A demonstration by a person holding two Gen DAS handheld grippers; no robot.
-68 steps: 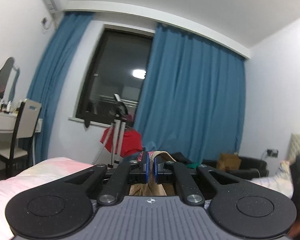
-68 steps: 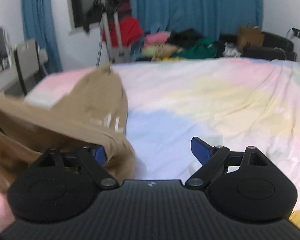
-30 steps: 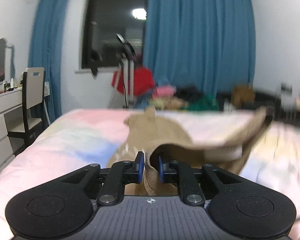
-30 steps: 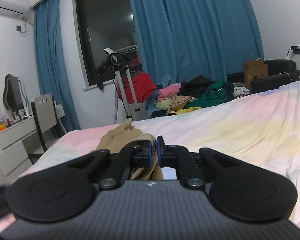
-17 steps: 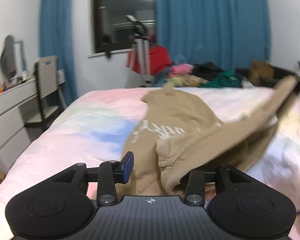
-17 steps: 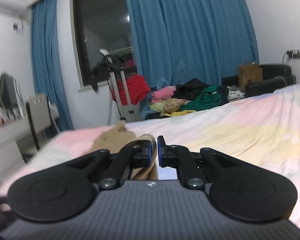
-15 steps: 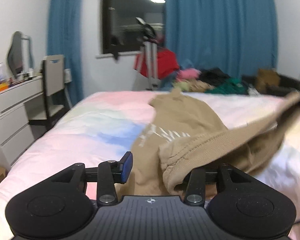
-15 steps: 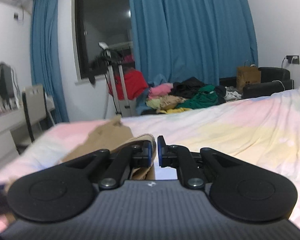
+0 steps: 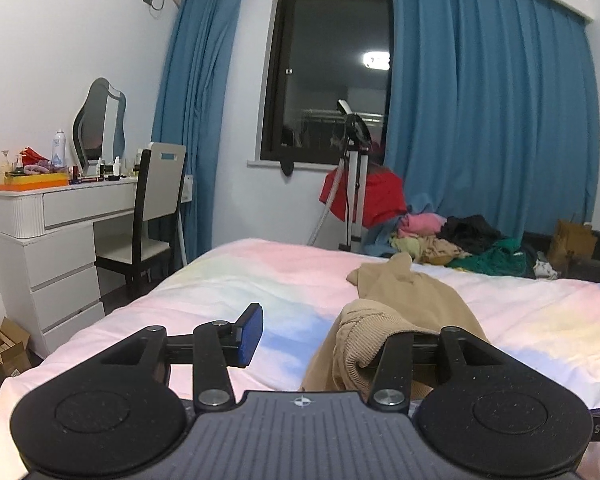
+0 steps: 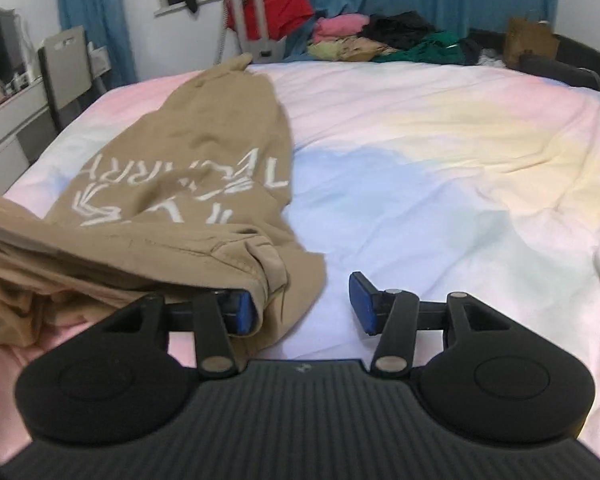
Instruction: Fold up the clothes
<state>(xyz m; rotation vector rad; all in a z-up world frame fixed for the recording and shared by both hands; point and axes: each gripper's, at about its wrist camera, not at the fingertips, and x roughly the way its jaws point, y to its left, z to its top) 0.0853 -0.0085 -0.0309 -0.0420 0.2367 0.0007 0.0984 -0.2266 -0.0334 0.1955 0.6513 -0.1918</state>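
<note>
Tan sweatshirt [image 10: 180,184] with white lettering lies crumpled across the near left part of a pastel bed [image 10: 440,160]. Both grippers have just been opening: the right gripper [image 10: 302,306] stands with jaws apart, a ribbed cuff against its left pad only; the left gripper [image 9: 324,334] is likewise spread (fabric drapes over its right finger, unpinched). Heaped clothes [image 9: 460,240] sit beyond the bed.

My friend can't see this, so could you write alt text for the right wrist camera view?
A tan garment with white lettering lies on a pastel bedsheet, its hem draped beside one blue pad of the open right hand-held gripper, whose jaws have just been opening. A clothes pile sits beyond.
</note>
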